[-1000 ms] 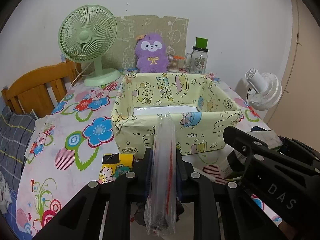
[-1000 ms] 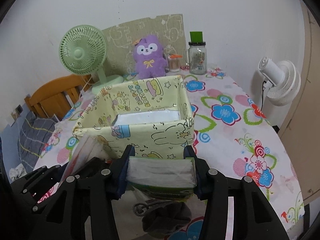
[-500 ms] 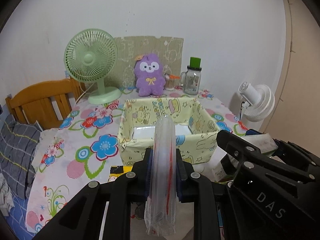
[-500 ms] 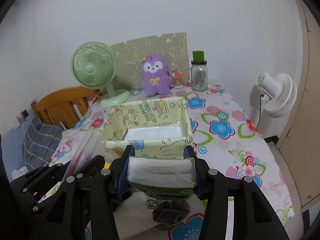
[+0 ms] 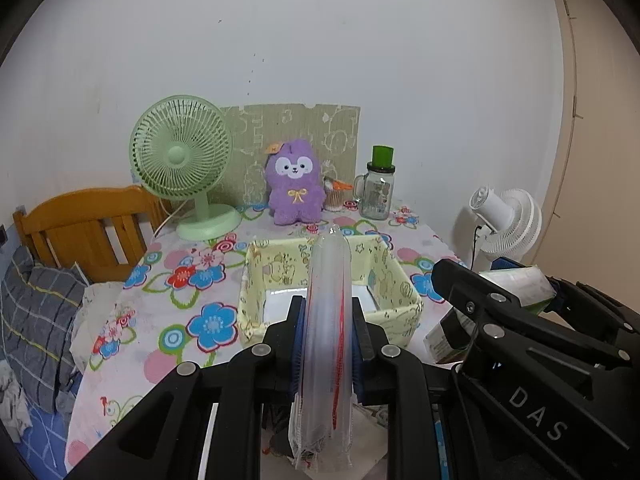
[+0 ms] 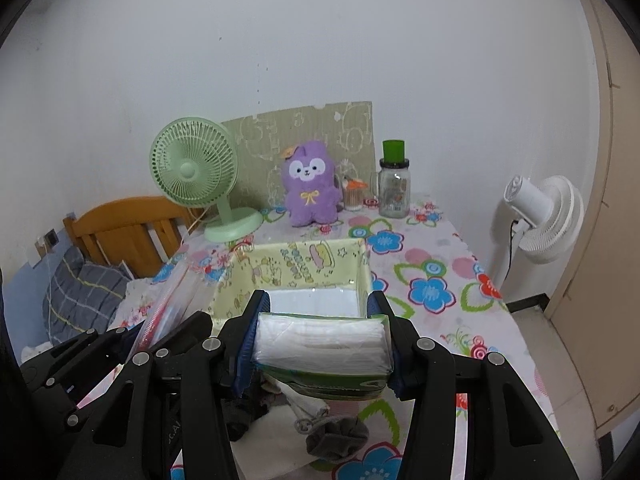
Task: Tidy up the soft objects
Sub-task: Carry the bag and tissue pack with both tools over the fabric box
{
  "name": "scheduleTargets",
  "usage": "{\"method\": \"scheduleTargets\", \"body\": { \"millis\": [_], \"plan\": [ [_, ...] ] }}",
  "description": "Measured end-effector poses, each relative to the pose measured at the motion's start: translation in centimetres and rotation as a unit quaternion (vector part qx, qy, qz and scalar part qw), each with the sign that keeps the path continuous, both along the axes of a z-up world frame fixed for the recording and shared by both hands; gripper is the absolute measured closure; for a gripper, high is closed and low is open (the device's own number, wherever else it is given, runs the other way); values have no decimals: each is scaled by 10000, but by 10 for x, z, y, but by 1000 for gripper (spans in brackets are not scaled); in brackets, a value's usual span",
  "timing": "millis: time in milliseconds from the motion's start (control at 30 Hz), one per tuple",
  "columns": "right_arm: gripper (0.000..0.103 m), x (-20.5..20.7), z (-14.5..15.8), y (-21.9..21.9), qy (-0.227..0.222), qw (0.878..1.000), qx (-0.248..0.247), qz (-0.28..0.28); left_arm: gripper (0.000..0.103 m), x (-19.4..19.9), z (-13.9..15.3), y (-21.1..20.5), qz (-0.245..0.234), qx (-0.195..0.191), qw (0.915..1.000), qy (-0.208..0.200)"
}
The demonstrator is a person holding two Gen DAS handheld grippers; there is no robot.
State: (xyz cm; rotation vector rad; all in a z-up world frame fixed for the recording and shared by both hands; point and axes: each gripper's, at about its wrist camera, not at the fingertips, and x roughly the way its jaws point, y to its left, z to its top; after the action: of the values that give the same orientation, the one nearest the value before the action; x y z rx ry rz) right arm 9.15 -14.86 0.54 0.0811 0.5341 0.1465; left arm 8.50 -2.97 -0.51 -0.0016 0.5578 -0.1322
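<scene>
The left tongs (image 5: 327,354) pinched a flat clear plastic zip bag (image 5: 326,344) edge-on; the right tongs (image 6: 322,346) clamped a soft white tissue pack (image 6: 320,340) crosswise, both poised above the pale-yellow cartoon-print storage box (image 6: 296,268), seemingly for dropping in.

The surface (image 6: 440,264) wears a white cloth with blue, red and pink flowers ringed in green. The box (image 6: 304,268) is pale yellow with cartoon prints, white inside. The plush (image 6: 310,184) is purple with a yellow bow. One fan (image 6: 192,168) is mint green, the other (image 6: 548,216) white. The tissue pack (image 6: 324,344) is white and green. The bag (image 5: 326,320) is clear with a red stripe. The fingers (image 6: 244,344) are black with blue pads.
</scene>
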Motion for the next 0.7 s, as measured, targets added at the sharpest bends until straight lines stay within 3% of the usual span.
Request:
{"method": "scheduleTargets", "body": {
  "millis": [700],
  "plan": [
    [49,49,-2,-1,109,9999,49,-49,85,46,0,-1,23,54,9999,131]
  ]
}}
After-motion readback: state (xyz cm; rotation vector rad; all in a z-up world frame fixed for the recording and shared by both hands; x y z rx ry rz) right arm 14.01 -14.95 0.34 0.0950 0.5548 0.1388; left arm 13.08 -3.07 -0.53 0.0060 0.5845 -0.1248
